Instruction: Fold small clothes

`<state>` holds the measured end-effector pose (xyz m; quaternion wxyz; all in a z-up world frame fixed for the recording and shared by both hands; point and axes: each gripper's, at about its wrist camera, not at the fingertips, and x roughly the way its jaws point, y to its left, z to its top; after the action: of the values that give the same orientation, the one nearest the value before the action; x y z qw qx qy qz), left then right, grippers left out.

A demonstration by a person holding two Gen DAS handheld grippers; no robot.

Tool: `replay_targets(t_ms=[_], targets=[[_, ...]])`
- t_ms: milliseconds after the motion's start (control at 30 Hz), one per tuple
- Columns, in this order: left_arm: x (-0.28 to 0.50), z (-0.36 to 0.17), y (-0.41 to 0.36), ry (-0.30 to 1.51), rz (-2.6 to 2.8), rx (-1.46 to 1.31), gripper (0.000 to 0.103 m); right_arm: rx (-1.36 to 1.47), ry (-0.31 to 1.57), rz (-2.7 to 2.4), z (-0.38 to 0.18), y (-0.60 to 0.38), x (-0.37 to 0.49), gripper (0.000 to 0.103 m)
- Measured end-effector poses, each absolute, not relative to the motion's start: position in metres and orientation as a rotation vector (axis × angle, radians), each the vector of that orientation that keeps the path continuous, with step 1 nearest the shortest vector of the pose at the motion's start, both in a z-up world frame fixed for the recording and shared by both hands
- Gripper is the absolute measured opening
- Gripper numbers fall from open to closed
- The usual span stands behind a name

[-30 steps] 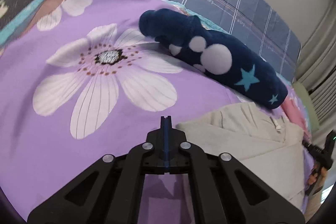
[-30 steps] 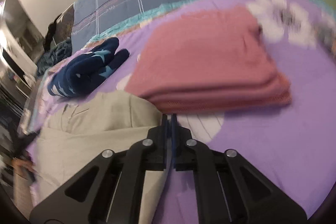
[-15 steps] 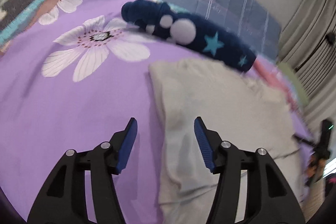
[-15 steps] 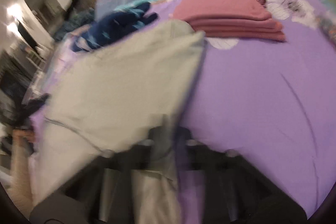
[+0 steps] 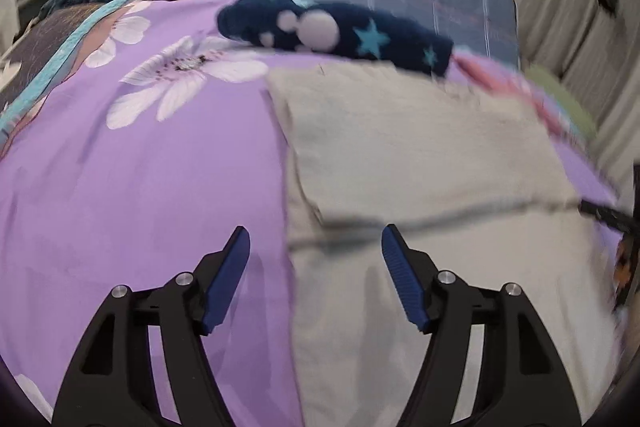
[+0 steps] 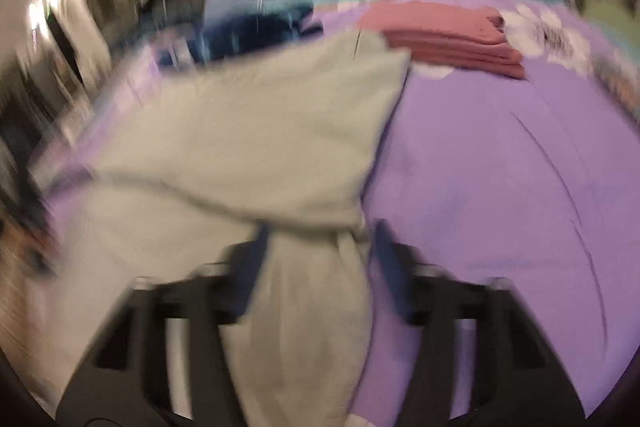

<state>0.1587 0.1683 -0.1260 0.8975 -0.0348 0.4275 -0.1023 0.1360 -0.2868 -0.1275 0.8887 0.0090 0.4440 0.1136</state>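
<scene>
Left gripper at lower centre, jaws opening, nothing between pads; releasing fold. Pale beige cotton garment lies centre-right on purple floral bedspread. Right gripper blurred, jaws opening, beige cloth bunched between, apparently letting go.

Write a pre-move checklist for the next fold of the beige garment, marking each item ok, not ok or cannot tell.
1. Left claw free of cloth: ok, jaws opening, nothing between them.
2. Right claw free of the beige cloth garment: not ok, jaws opening but cloth bunched between them.
3. Garment lying flat: not ok, a crease crosses it.
4. Folded pink stack clear of the garment: cannot tell, blurred.
5. Navy star-patterned fleece bundle clear of the garment: cannot tell.
</scene>
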Motion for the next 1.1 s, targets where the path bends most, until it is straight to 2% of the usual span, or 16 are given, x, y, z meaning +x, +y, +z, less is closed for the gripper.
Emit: replay_targets(t_ms=[100,200,400,467,533,567,600,633,667,767,800,867,967,1000,1033,1100], targets=[[0.15,-0.136,0.151,0.847,-0.121,0.142,0.069,0.139,0.911,0.175,-0.134,-0.31,0.137,0.007],[0.152,-0.131,0.164,0.83,-0.004,0.143,0.056,0.298,0.924,0.187,-0.141,-0.331,0.138,0.007],[0.144,-0.127,0.161,0.806,-0.04,0.155,0.044,0.364,0.897,0.173,-0.136,-0.34,0.127,0.007],[0.143,-0.127,0.152,0.801,-0.08,0.175,0.044,0.338,0.873,0.175,-0.131,-0.339,0.125,0.015],[0.15,-0.132,0.141,0.812,-0.078,0.215,0.045,0.298,0.876,0.207,-0.132,-0.33,0.128,0.036],[0.153,-0.134,0.137,0.815,-0.068,0.238,0.045,0.281,0.873,0.218,-0.133,-0.323,0.13,0.036],[0.154,-0.134,0.133,0.813,-0.05,0.26,0.045,0.247,0.876,0.207,-0.135,-0.317,0.133,0.031],[0.153,-0.134,0.132,0.812,-0.018,0.28,0.035,0.209,0.881,0.163,-0.136,-0.314,0.135,0.007],[0.153,-0.134,0.134,0.82,0.012,0.29,0.028,0.21,0.885,0.139,-0.138,-0.316,0.137,0.007],[0.143,-0.136,0.155,0.841,0.046,0.27,0.027,0.375,0.895,0.169,-0.145,-0.341,0.134,0.003],[0.143,-0.139,0.165,0.859,0.122,0.295,0.021,0.383,0.898,0.178,-0.145,-0.343,0.133,0.003],[0.139,-0.139,0.186,0.875,0.13,0.221,0.021,0.372,0.906,0.203,-0.14,-0.341,0.131,0.007],[0.132,-0.116,0.213,0.819,0.051,-0.011,0.022,0.432,0.867,0.25,-0.121,-0.347,0.136,0.038],[0.134,-0.106,0.215,0.78,0.027,-0.055,0.029,0.435,0.841,0.247,-0.113,-0.348,0.143,0.047],[0.14,-0.094,0.213,0.735,-0.001,-0.096,0.04,0.425,0.832,0.244,-0.106,-0.347,0.151,0.048],[0.159,-0.082,0.202,0.69,-0.048,-0.12,0.048,0.392,0.839,0.249,-0.099,-0.338,0.184,0.048]])
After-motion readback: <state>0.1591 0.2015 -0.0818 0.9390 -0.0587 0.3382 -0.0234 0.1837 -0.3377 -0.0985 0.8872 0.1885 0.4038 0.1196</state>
